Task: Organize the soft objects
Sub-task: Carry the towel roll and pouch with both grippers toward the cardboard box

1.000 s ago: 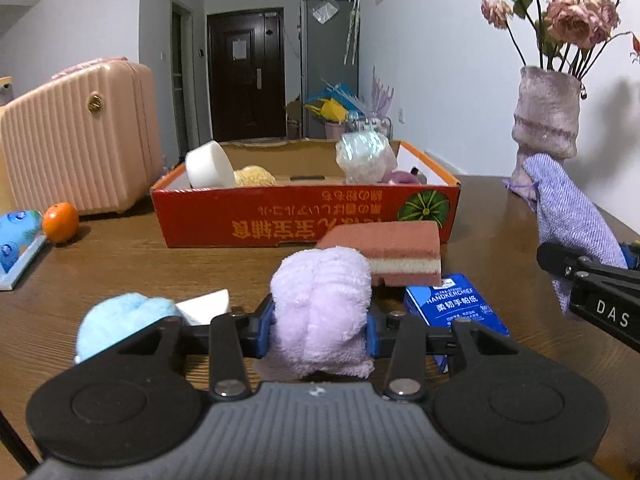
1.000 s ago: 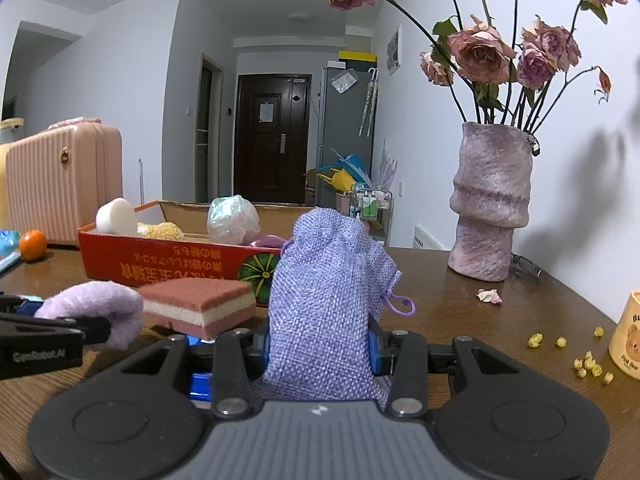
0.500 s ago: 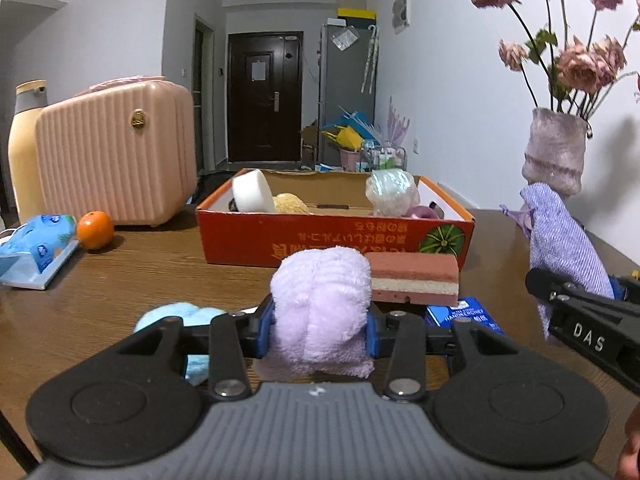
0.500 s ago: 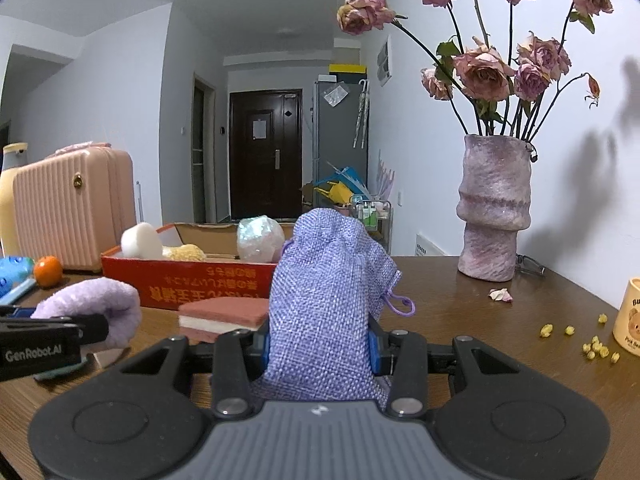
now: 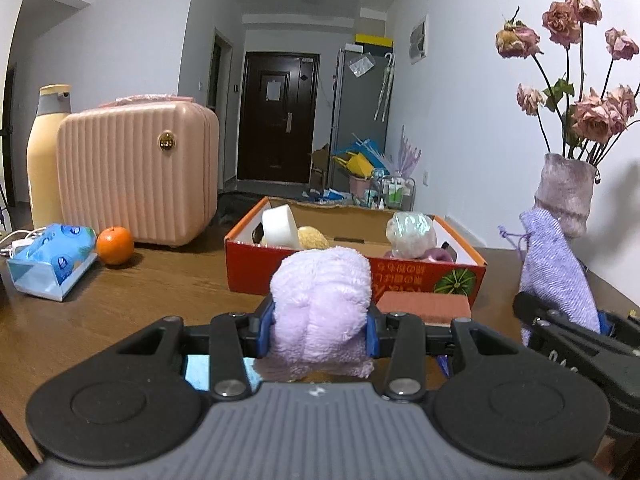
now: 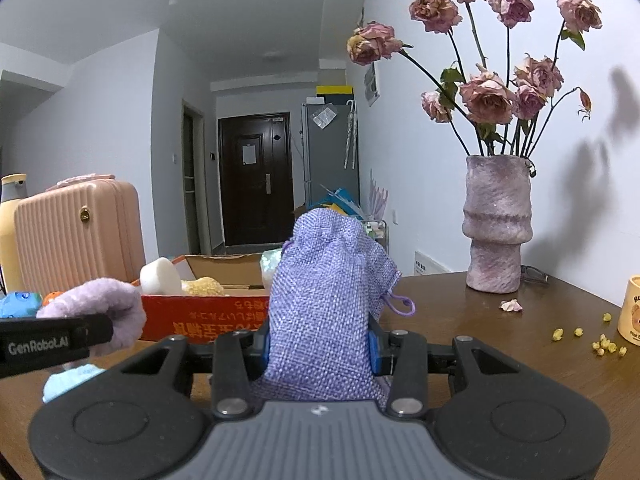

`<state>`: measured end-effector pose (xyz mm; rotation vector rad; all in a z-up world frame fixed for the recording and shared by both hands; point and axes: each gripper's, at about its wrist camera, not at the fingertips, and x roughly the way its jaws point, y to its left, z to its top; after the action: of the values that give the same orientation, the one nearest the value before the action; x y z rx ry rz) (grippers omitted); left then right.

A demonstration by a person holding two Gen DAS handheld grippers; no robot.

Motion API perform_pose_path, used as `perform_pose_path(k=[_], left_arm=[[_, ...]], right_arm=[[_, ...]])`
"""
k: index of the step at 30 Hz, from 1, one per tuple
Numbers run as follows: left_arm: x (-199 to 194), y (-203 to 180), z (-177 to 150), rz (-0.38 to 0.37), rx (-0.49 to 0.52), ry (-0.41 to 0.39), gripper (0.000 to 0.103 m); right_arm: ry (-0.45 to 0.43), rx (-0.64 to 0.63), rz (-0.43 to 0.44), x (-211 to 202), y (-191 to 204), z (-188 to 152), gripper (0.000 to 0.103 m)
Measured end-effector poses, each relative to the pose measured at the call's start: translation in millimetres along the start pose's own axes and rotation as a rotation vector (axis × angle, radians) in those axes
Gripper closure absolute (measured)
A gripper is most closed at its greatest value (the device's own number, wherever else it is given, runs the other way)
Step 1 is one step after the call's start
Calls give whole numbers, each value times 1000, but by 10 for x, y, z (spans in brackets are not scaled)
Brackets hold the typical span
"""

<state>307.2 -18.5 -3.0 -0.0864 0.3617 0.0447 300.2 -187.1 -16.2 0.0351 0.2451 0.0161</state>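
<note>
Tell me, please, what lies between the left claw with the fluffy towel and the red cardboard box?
In the left wrist view, a pink sponge block lies on the table before the red cardboard box, just right of the lilac towel in the left claw.

Ahead of both grippers stands the open red box (image 5: 356, 276), its top free but its floor crowded by a white sponge (image 5: 280, 226), a yellow puff (image 5: 312, 237) and a wrapped bundle (image 5: 410, 234). A pink sponge block (image 5: 424, 307) lies before its front wall. The suitcase (image 5: 136, 172) closes the left side, the vase (image 6: 498, 226) the right; bare table (image 6: 500, 336) lies between.
</note>
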Motion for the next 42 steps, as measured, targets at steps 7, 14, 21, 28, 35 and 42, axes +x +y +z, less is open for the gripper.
perform_pose_path(k=[7,14,21,28,35,42], left_arm=[[5,38,79,8,-6,-36,60],[95,129,159,32,-22,-52,60],[200,209,261,41,-40,-69,60],[323,265,368,55,-54,-88,61],[442,339,452,64,-73,-99,61],[579,368,551,67,-81,-111,60]], right_arm=[[-15,13,-4,71,93,34,63],[-14,21,10,203,172,99,63],[-29,18,25,353,247,183,63],[-40,23,31,520,296,268,63],[-48,26,39,694,338,351,63],[-54,17,47,855,381,430,63]])
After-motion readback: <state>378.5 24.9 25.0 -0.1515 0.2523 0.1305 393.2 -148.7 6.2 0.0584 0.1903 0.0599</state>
